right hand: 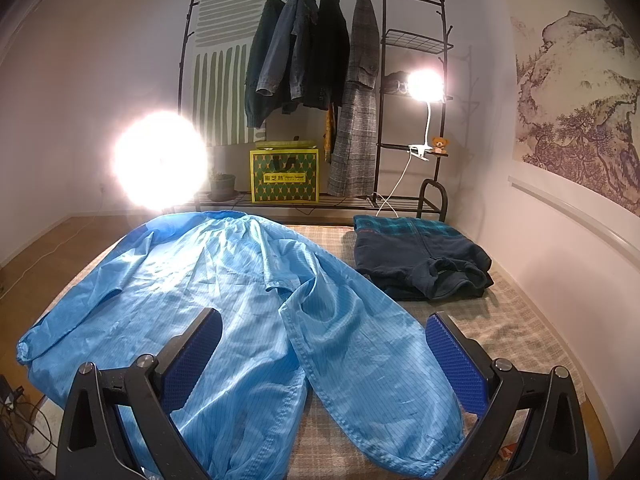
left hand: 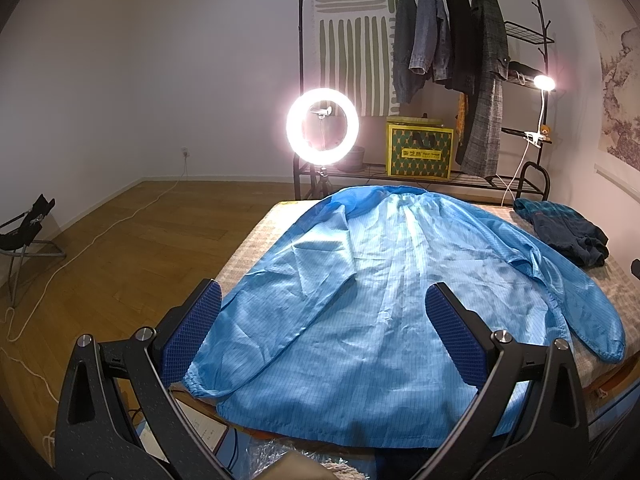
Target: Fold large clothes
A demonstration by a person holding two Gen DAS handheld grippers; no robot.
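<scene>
Nearest the lens in the left wrist view, the left gripper [left hand: 324, 336] fills the bottom of the frame with its jaws spread wide and nothing between them. The right gripper [right hand: 324, 360] sits the same way at the bottom of its own view, wide and empty. Both hang over the near hem of the blue coat [left hand: 400, 280], which lies spread flat across the table [right hand: 520, 320], collar away toward the middle of the frame, one sleeve [left hand: 256, 320] running down to lower left, the other sleeve [right hand: 372, 360] to lower right.

The fold looks not yet begun; this reads as the approach to a first grasp. The next move likely calls for each gripper to drop onto a sleeve and pinch thin, slippery cloth.

Further back, right of centre, a dark folded garment [right hand: 420, 256] rests on the table, apart from the coat. Beyond stand a ring light [left hand: 322, 132] and a clothes rack [right hand: 384, 92].
</scene>
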